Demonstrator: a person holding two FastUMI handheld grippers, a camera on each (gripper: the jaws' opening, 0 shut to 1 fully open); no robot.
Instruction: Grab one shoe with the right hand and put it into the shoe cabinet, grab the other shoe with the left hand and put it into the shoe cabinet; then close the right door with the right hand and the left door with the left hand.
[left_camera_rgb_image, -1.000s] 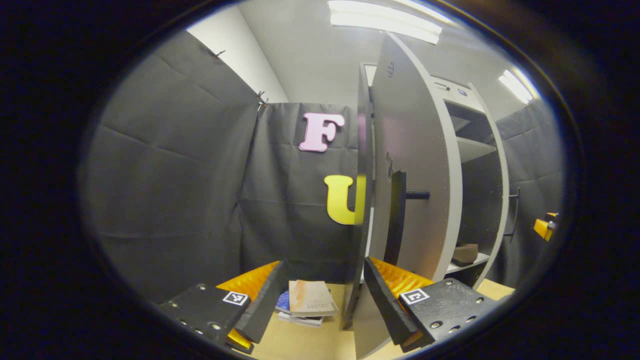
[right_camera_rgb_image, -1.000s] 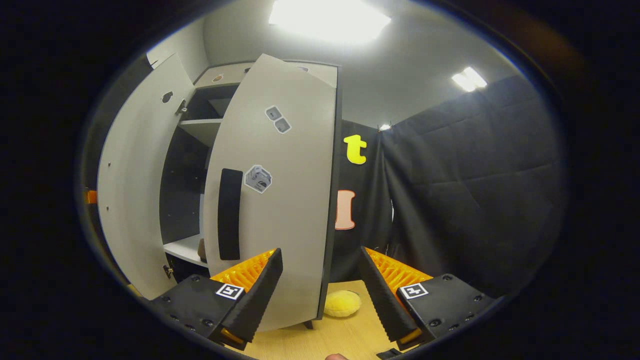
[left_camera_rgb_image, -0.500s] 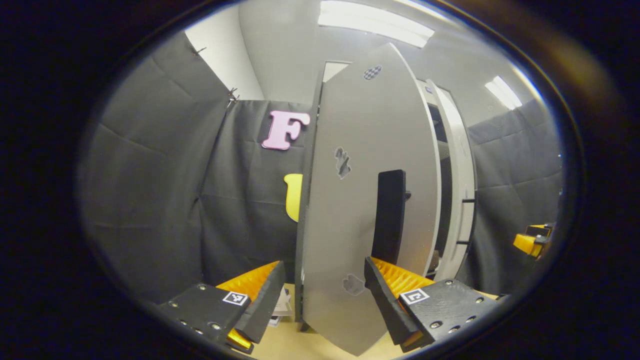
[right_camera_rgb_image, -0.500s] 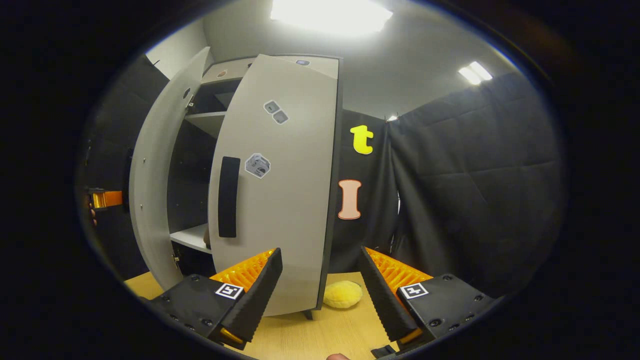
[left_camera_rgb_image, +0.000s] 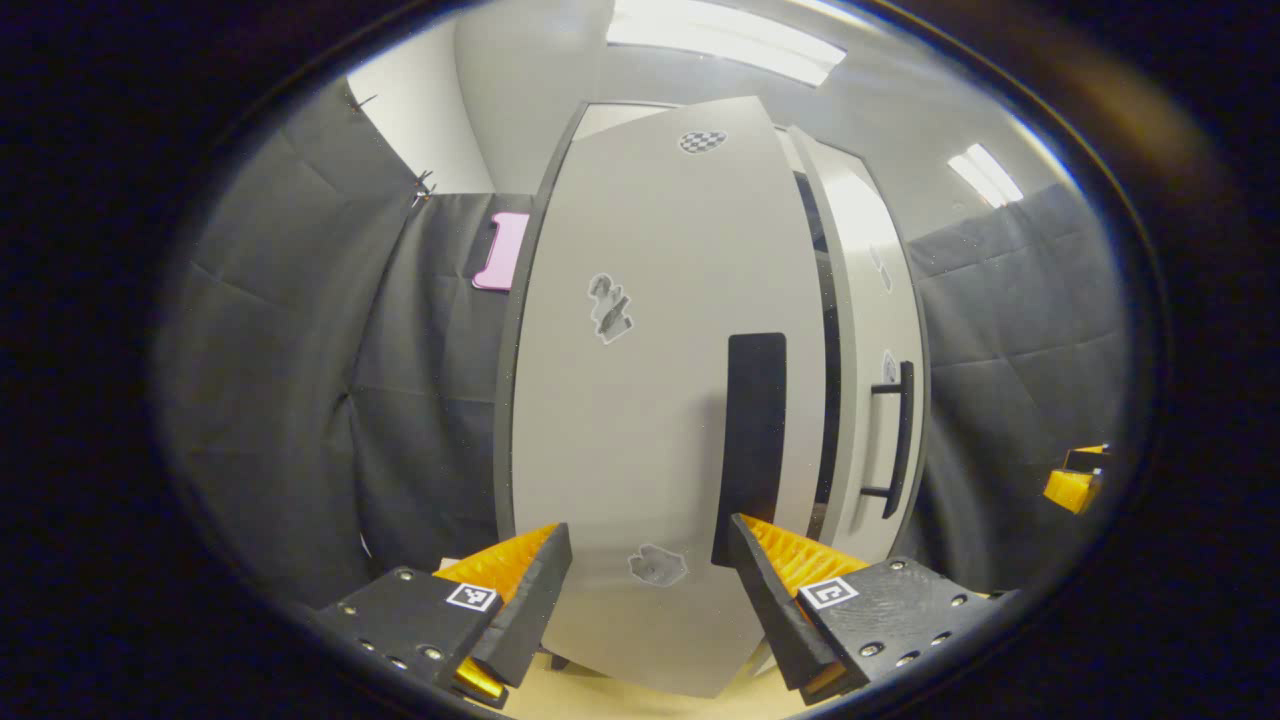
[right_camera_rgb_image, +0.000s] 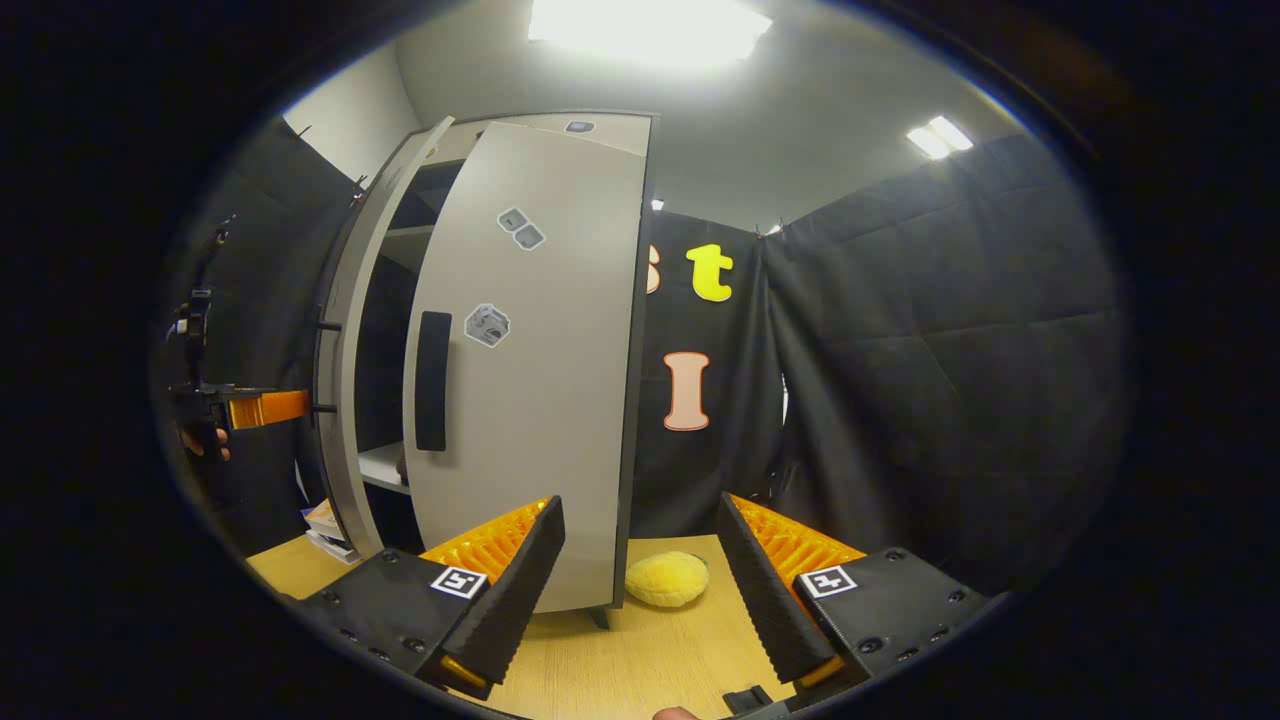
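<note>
Left door (left_camera_rgb_image: 650, 400) has swung nearly flat across my spread, empty left tool (left_camera_rgb_image: 648, 590); right door (right_camera_rgb_image: 530, 370) at 11 o'clock stays ajar (right tool (right_camera_rgb_image: 640, 590) spread, empty). Closing nearly done.

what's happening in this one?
A person with a gripper in each hand is closing a grey shoe cabinet. The left gripper faces the left door, which stands nearly shut. The right gripper, jaws open, is near the right door, which stands a little ajar. A shelf shows through the gap. Both grippers are empty.
</note>
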